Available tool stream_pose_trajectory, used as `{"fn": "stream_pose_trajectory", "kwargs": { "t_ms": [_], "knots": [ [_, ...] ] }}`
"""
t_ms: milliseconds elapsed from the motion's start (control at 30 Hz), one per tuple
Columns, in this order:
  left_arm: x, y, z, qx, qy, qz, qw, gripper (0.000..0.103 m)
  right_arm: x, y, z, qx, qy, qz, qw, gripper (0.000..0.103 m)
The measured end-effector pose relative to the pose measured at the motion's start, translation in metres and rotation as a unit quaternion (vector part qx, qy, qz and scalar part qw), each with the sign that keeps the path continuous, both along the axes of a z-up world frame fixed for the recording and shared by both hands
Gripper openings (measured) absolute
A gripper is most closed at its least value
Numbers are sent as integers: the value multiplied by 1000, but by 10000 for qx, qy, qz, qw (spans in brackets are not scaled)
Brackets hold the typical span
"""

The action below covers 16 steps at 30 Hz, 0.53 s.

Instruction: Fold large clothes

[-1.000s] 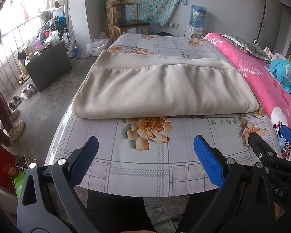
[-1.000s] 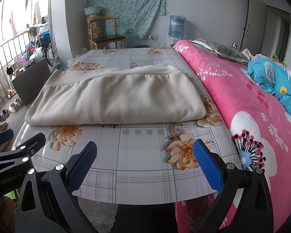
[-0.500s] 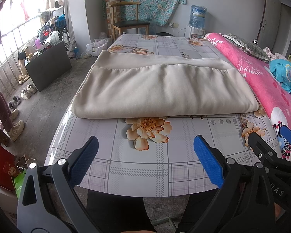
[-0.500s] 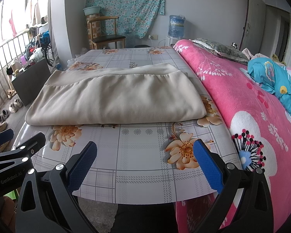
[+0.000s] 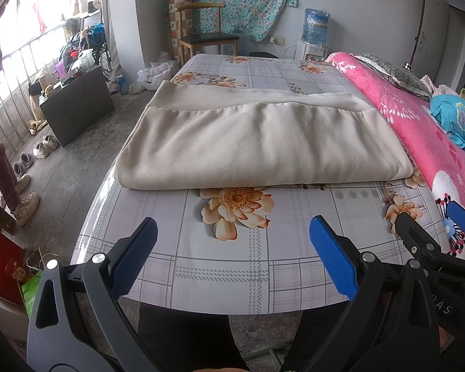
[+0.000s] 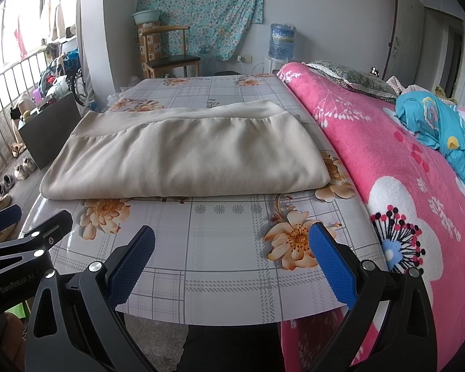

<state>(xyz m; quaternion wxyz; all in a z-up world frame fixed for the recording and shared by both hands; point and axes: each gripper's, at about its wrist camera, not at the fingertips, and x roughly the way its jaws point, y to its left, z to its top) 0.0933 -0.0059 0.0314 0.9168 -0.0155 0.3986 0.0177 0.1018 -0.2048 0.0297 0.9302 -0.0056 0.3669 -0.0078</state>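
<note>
A beige garment lies folded into a flat rectangle across the table with the flowered plaid cloth. Its ribbed hem runs along the far side. My left gripper hangs open over the table's near edge, well short of the garment, with nothing between its blue pads. My right gripper is open too, beside it to the right, also at the near edge and empty. Each gripper shows in the other's view at the frame edge.
A bed with a pink flowered blanket runs along the table's right side, with a blue bundle on it. A black cabinet, shoes and bags stand on the floor at left. A wooden chair and a water dispenser stand behind.
</note>
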Motion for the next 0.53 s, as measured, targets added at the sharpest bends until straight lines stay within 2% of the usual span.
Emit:
{"fn": "stream_pose_trajectory", "kwargs": {
  "t_ms": [533],
  "knots": [
    [0,-2,-1,-17,18,-7,10000,95,0,0,0,0,7,-12,10000,97]
  ]
}}
